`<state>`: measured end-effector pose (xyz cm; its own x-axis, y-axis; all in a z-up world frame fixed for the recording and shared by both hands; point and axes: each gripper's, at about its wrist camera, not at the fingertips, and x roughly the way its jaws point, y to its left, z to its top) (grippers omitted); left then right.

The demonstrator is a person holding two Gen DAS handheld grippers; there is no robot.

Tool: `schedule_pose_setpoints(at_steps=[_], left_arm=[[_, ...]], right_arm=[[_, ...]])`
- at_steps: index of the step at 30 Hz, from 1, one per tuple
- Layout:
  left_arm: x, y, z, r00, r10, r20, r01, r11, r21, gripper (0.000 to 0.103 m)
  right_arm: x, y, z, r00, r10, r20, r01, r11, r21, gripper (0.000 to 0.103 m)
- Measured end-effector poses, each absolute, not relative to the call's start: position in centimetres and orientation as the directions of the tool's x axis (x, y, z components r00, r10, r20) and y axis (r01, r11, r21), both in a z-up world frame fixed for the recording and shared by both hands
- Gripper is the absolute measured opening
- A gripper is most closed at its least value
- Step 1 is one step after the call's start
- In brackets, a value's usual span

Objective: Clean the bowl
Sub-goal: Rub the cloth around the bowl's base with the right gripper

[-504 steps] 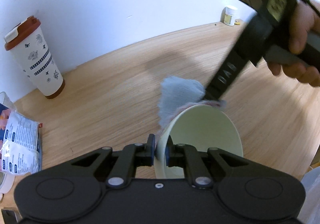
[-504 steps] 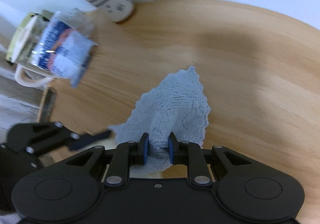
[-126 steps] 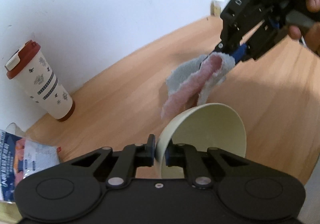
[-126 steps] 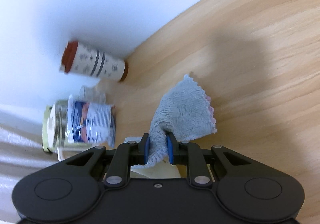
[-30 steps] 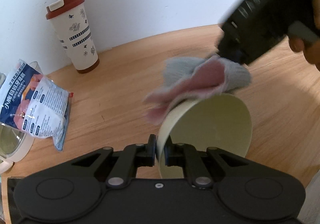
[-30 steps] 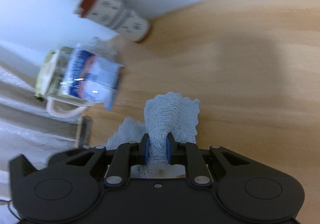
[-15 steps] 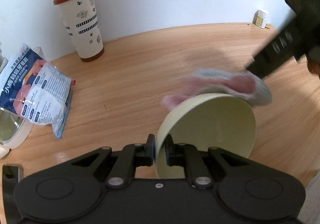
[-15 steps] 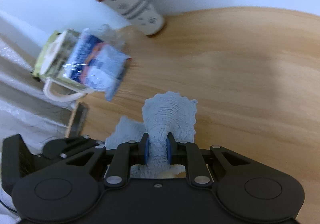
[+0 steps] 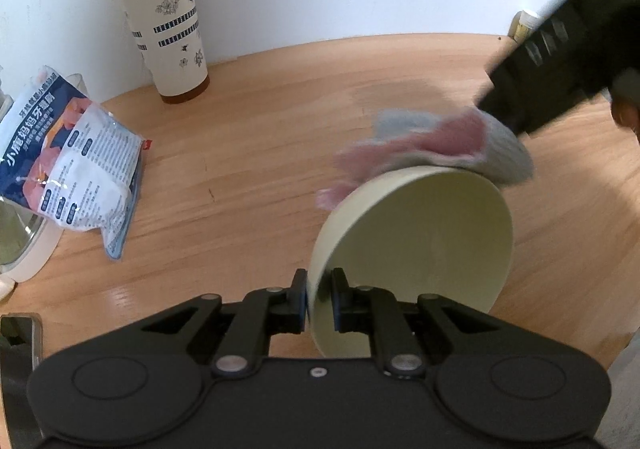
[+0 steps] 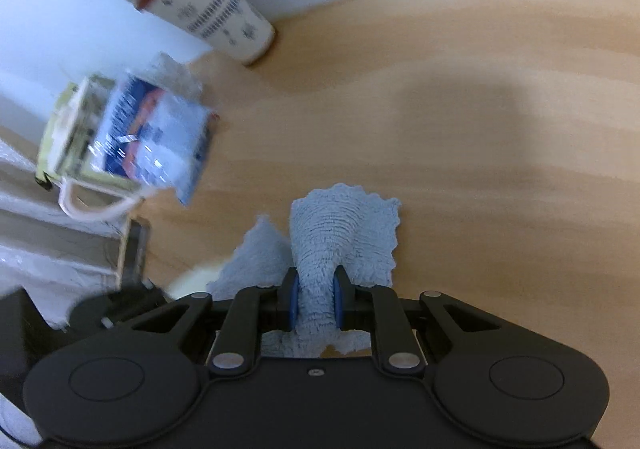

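Note:
My left gripper (image 9: 319,289) is shut on the near rim of a pale cream bowl (image 9: 416,253), held tilted on its side above the wooden table, its opening facing right. My right gripper (image 10: 315,291) is shut on a grey-blue and pink cloth (image 10: 340,233). In the left wrist view the cloth (image 9: 432,145) lies draped over the bowl's far upper rim, blurred by motion, with the right gripper's black body (image 9: 560,49) above it. A sliver of the bowl (image 10: 192,281) shows at lower left in the right wrist view.
A white tumbler with a brown lid (image 9: 164,25) stands against the white wall. A blue and white printed packet (image 9: 68,153) rests on a glass-lidded container (image 9: 20,241) at the left. A small jar (image 9: 524,25) is at the far right. The table edge (image 9: 592,345) is near right.
The cloth has slid to the right along the bowl's upper rim with the right gripper. The left gripper has swung the bowl so the tumbler and packet show more centrally.

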<state>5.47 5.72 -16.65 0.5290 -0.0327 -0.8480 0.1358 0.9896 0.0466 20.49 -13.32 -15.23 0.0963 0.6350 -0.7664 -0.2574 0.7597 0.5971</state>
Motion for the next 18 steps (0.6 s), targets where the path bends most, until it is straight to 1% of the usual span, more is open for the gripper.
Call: schedule_pose_setpoints(at_steps=[4,10,12,18], left_arm=[[5.6,6.2,-16.8,0.514,-0.041,-0.857,0.115,0.993,0.021,0.012],[5.6,6.5,-16.9,0.511,-0.053,-0.858,0.112,0.994,0.006,0.013],[5.6,6.7,-17.0,0.507,-0.059,-0.86,0.105,0.994,-0.007,0.013],[5.8,7.0,-17.1,0.498,-0.069,-0.864,0.095,0.995,-0.024,0.014]], right_arm=[[20.2,-10.8,-14.3,0.102,0.637,-0.764,-0.345,0.743,0.573,0.02],[19.8,-11.0,-14.7,0.122,0.594,-0.796,-0.392,0.765,0.511,0.02],[19.8,-11.8,-15.3,0.118,0.582,-0.804,-0.37,0.777,0.508,0.02],[18.5,-14.9,-18.5,0.056,0.571,-0.819,-0.218,0.808,0.548,0.02]])
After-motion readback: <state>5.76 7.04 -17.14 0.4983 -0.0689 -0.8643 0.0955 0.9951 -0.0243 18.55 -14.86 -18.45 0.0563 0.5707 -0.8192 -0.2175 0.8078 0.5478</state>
